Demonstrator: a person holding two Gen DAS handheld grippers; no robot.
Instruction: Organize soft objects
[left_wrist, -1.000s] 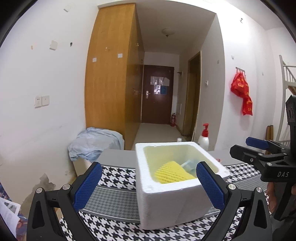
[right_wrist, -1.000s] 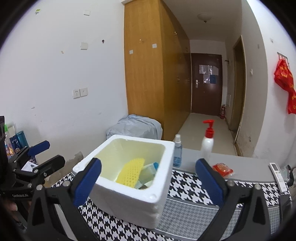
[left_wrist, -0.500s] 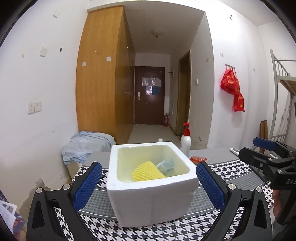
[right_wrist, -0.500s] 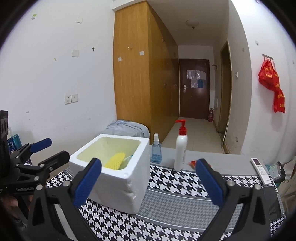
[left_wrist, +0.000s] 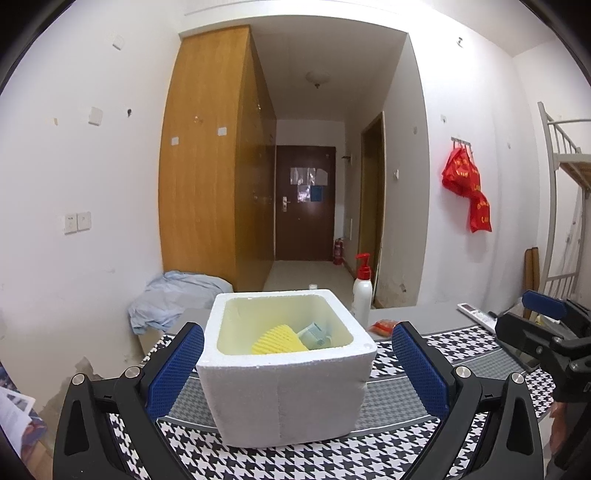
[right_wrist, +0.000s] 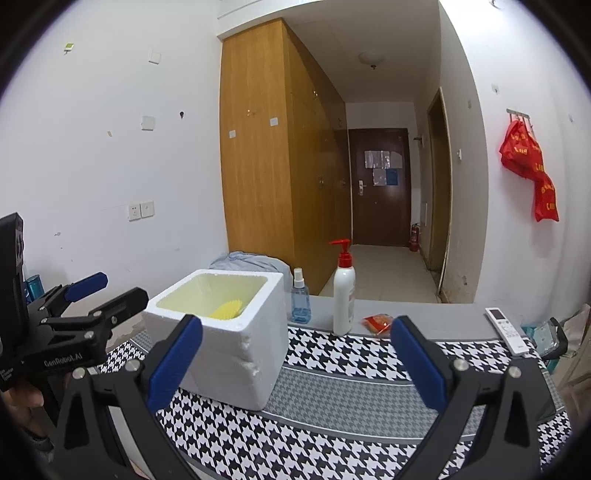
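Observation:
A white foam box (left_wrist: 288, 384) stands on the houndstooth table cloth (left_wrist: 369, 454). Inside it lie a yellow foam net (left_wrist: 277, 341) and a greenish packet (left_wrist: 314, 334). My left gripper (left_wrist: 295, 332) is open, its blue pads either side of the box, held back from it and touching nothing. At the right, my right gripper (left_wrist: 513, 312) is also open and empty. In the right wrist view the box (right_wrist: 236, 354) sits left of centre with the yellow net (right_wrist: 227, 308) showing; my right gripper (right_wrist: 295, 325) frames it, and the left gripper (right_wrist: 125, 286) hangs left.
Behind the box stand a white pump bottle (right_wrist: 343, 295) and a small blue spray bottle (right_wrist: 300, 302). A red packet (right_wrist: 376, 321) and a white remote (right_wrist: 506, 328) lie on the grey table strip. Light blue cloth (left_wrist: 173, 299) is heaped by the wall.
Both grippers have drawn back from the box, which now looks smaller and farther off. The left view has swung so the box sits centred. Both stay open.

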